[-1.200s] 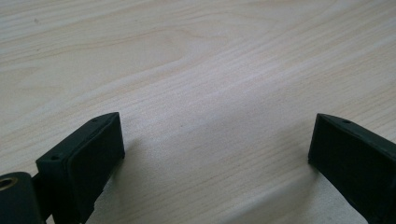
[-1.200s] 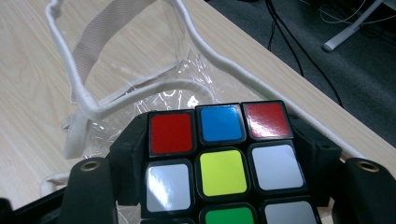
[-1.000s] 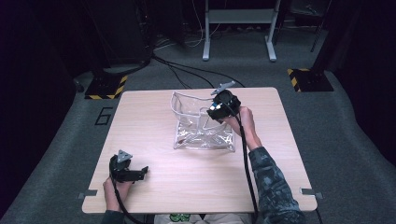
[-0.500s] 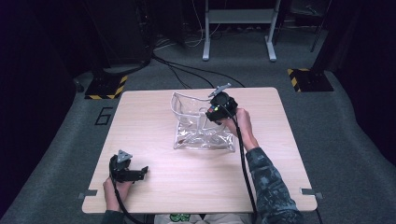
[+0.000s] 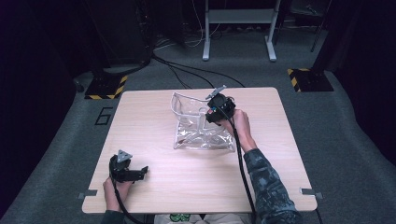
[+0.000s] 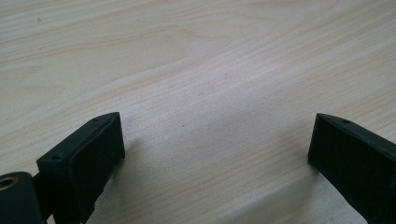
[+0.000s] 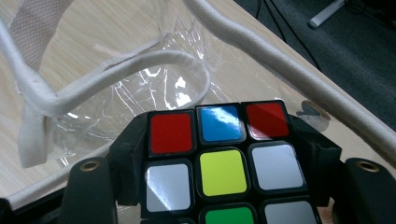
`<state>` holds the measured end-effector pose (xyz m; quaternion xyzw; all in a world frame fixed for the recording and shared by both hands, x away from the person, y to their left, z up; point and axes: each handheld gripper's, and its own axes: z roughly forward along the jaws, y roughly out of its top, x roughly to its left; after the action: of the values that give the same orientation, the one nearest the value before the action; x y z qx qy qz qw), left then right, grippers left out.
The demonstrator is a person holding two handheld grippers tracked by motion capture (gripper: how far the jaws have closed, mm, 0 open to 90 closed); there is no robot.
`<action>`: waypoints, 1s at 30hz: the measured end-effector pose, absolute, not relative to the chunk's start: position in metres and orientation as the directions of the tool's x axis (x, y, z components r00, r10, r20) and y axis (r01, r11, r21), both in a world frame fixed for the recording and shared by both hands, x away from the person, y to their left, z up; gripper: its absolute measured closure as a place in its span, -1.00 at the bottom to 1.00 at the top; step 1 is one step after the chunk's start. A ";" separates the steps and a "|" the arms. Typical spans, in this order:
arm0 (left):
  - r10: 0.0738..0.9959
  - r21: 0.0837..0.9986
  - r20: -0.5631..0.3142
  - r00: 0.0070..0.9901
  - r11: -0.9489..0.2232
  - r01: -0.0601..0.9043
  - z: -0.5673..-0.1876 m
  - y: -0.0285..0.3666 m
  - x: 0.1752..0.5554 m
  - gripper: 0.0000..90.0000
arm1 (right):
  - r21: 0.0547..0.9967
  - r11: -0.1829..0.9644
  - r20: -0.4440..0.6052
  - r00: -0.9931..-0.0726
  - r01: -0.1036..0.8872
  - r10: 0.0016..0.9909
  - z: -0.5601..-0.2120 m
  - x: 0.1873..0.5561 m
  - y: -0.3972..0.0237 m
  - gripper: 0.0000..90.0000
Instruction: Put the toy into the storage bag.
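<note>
A clear plastic bag (image 5: 198,137) with white fabric trim lies at the middle of the wooden table (image 5: 196,186), its mouth toward the far side. My right gripper (image 5: 211,112) hangs over the bag's right far corner, shut on a Rubik's cube (image 7: 219,163). In the right gripper view the black jaws clamp the cube's left and right sides, and red, blue, white, yellow and green stickers face the camera. Just beyond the cube are the bag's white rim (image 7: 154,63) and clear film (image 7: 154,93). My left gripper (image 5: 140,171) rests open near the table's front left corner, with bare wood between its jaws (image 6: 215,140).
Dark floor surrounds the table, with cables and a metal stand's legs (image 5: 238,32) behind it. Two yellow-and-black striped bases (image 5: 105,86) (image 5: 308,79) sit on the floor at the far corners. The person's right sleeve (image 5: 271,186) lies across the table's front right part.
My right gripper with the cube has edged slightly left and nearer, over the bag's mouth. The left gripper has stayed where it was.
</note>
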<state>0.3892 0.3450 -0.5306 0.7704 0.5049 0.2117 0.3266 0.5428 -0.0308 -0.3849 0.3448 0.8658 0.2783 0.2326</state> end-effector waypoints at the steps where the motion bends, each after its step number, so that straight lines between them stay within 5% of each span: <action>1: 0.917 0.717 -0.003 0.400 -0.277 0.640 -0.530 0.345 0.389 -0.92 | 0.642 0.610 -0.212 -0.658 0.464 0.723 -0.385 0.543 -0.031 -0.27; 5: 0.917 0.717 -0.003 0.400 -0.277 0.640 -0.530 0.345 0.389 -0.92 | 0.647 0.611 -0.215 -0.660 0.456 0.720 -0.385 0.544 -0.031 -0.30; 12: 0.917 0.717 -0.002 0.400 -0.277 0.640 -0.531 0.345 0.389 -0.92 | 0.657 0.590 -0.154 -0.682 0.469 0.715 -0.387 0.545 -0.032 -0.99; 30: 0.917 0.719 -0.003 0.399 -0.275 0.638 -0.531 0.345 0.389 -0.92 | 0.762 0.525 -0.149 -0.687 0.378 0.712 -0.361 0.507 -0.059 -1.00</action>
<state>0.3892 0.3449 -0.5307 0.7695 0.5052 0.2131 0.3275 0.5075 -0.0586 -0.3608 0.3233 0.8428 0.3647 0.2284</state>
